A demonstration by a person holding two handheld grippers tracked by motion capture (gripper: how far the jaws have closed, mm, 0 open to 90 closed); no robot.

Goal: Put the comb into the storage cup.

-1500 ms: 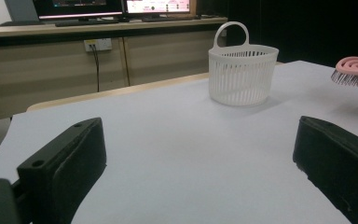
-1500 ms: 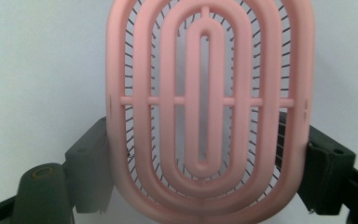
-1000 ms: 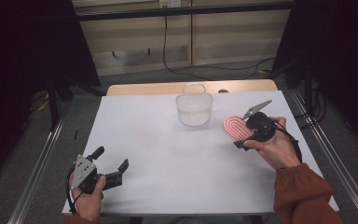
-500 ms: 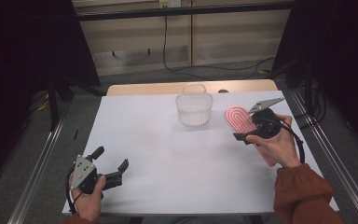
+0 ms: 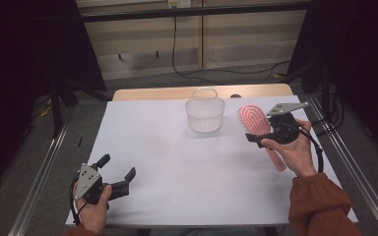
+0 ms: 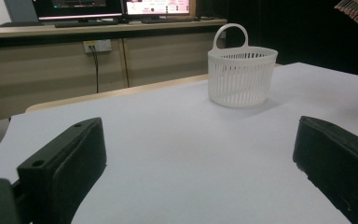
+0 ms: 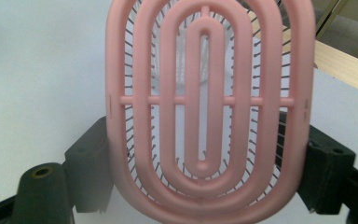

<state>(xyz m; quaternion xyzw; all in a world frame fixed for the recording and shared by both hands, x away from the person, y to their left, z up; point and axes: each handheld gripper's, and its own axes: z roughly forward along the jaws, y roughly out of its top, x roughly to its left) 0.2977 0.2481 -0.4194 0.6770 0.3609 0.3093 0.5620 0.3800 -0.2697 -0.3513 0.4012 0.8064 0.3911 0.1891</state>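
Matt pink plastic hairbrush [image 7: 209, 107]; white plastic basket [image 6: 241, 77].

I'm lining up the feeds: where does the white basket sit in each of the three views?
High view: the white basket stands at the table's far middle, left of the pink hairbrush held in the right gripper.
Left gripper view: upper right of centre, upright, beyond the open jaws.
Right gripper view: only pale slats show through the hairbrush's vents; I can't be sure it is the basket.
Shared landmark: the hairbrush.
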